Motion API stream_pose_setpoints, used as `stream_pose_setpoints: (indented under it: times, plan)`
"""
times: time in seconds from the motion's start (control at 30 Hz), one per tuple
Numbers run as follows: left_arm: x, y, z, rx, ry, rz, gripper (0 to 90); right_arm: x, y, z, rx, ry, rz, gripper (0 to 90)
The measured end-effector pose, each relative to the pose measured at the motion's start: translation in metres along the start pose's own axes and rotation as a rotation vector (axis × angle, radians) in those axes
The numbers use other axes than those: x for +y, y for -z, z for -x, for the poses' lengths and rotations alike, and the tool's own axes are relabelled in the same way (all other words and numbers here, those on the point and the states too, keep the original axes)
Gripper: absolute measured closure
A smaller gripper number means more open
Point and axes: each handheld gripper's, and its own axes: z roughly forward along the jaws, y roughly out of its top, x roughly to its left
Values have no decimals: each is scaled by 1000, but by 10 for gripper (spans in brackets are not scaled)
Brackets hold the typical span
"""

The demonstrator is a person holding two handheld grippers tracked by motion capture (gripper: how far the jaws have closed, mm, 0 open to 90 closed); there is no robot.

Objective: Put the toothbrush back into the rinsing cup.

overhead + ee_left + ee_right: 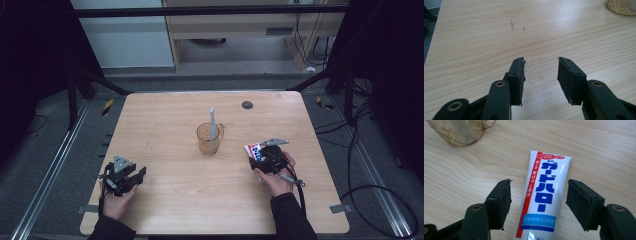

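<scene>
Right gripper (537, 202) fingers spread wide, toothpaste tube (542, 197) lying flat between them (touching neither pad) on the wooden surface (599, 150), glass cup (459, 132) beyond the fingertips, left gripper (541, 75) fingers apart, nothing between

White toothpaste tube (543, 195); blue lettering; flat on table (599, 150)

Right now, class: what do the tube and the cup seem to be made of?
Tube: probably soft plastic or laminate, with a glossy white printed skin and a flat crimped end. Cup: clear amber-tinted glass or hard plastic; the table shows through its wall, but which of the two materials it is cannot be told.
</scene>
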Motion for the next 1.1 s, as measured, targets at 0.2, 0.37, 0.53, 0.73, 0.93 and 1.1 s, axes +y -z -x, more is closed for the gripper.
stream_pose_setpoints:
  times: [0.2,0.37,0.53,0.73,0.93,1.1]
  plan:
    - [0,0,0,0,-1,-1,560,-3,-8,0,-13,-6,-29,367]
    - [0,-1,0,-1,0,-4,560,-9,-17,2,-32,-8,-83,372]
    - [0,-1,1,-2,-3,-5,560,-9,-19,1,-26,-35,-95,431]
    - [0,-2,0,-2,-2,-5,560,-8,-14,1,-34,-15,-96,607]
    - [0,-2,0,-2,0,-5,560,-14,-3,-2,24,26,-114,641]
    - [0,-1,1,-2,-3,-4,560,-21,4,-6,95,99,-121,636]
